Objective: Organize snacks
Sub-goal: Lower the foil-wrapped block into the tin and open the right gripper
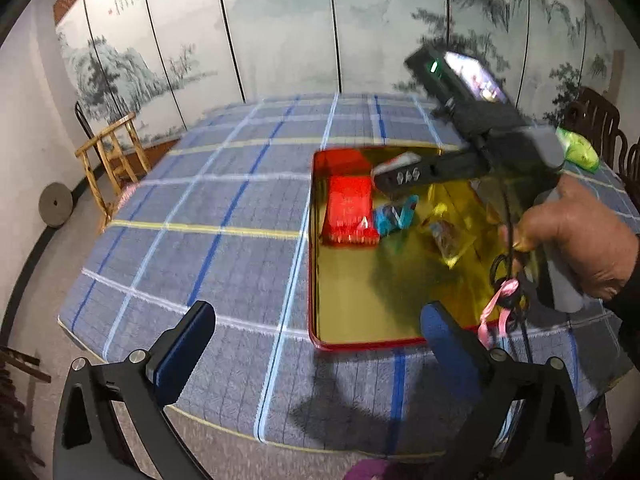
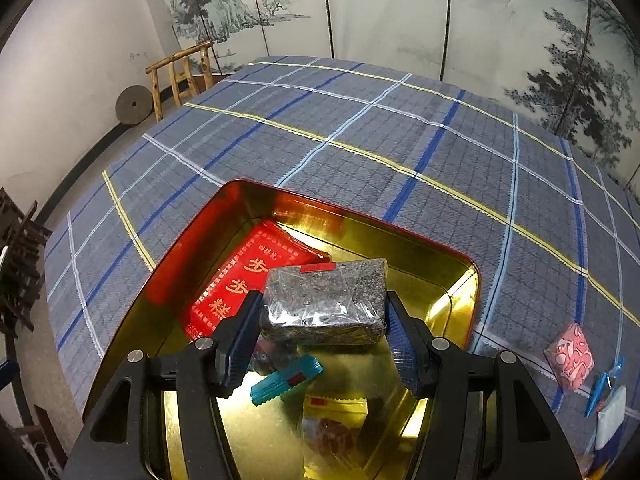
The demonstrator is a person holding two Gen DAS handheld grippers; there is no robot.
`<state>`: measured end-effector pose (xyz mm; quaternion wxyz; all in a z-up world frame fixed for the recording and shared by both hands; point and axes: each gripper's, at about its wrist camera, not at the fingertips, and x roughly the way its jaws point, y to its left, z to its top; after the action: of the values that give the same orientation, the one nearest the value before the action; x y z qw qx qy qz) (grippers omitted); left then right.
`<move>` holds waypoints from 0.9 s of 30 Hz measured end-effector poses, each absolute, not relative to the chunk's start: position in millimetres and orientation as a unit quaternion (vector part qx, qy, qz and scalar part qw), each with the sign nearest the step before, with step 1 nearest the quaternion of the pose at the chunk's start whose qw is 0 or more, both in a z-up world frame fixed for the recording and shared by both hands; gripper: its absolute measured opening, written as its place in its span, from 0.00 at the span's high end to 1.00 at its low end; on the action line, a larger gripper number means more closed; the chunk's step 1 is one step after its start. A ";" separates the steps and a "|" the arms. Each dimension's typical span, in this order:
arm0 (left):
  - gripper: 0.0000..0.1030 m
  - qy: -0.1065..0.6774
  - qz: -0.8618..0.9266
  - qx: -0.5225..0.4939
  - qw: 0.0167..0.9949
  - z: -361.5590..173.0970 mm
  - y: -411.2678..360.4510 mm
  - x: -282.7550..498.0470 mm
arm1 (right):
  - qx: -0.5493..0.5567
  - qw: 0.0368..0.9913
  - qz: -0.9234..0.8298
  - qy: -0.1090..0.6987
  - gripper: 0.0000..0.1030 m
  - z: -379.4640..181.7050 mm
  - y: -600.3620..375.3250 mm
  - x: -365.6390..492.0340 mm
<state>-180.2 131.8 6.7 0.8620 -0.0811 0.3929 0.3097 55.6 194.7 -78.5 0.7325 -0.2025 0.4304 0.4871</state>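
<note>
**Dark snack pack held over gold-lined tin**

The right tongs are clamped on a clear-wrapped grey-black speckled pack with a small red label whose print is too small to read. The pack hangs over the tin, a rectangular tray with red outer walls and a gold inside, standing on the surface under a blue plaid cloth with white, blue and yellow lines.

Four things show in the tin. One red packet lies flat near the far left corner, printed with a column of gold Chinese characters that are not clear enough to read with certainty. One teal wrapper with crimped ends lies nearer the camera, and one yellow sachet with a reddish-brown filling and a small red mark lies beside it. A further dark item beneath the held pack is mostly hidden.

Outside the tin, on the cloth to the right, lie one pink-and-white patterned pack, one thin blue wrapper and one white packet.

The left tongs stand wide apart with nothing between them, at the tin's near left corner. A hand grips the right tool.
</note>
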 end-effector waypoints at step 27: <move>0.01 0.396 0.297 -0.054 0.867 19.5 125.8 -188.1 | -0.124 0.752 0.504 0.405 0.41 -53.9 176.7 58.1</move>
<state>-188.1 125.8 19.5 0.8673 -0.0537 0.3959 0.2971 58.1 176.7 -53.9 0.7524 -0.1240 0.4054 0.5041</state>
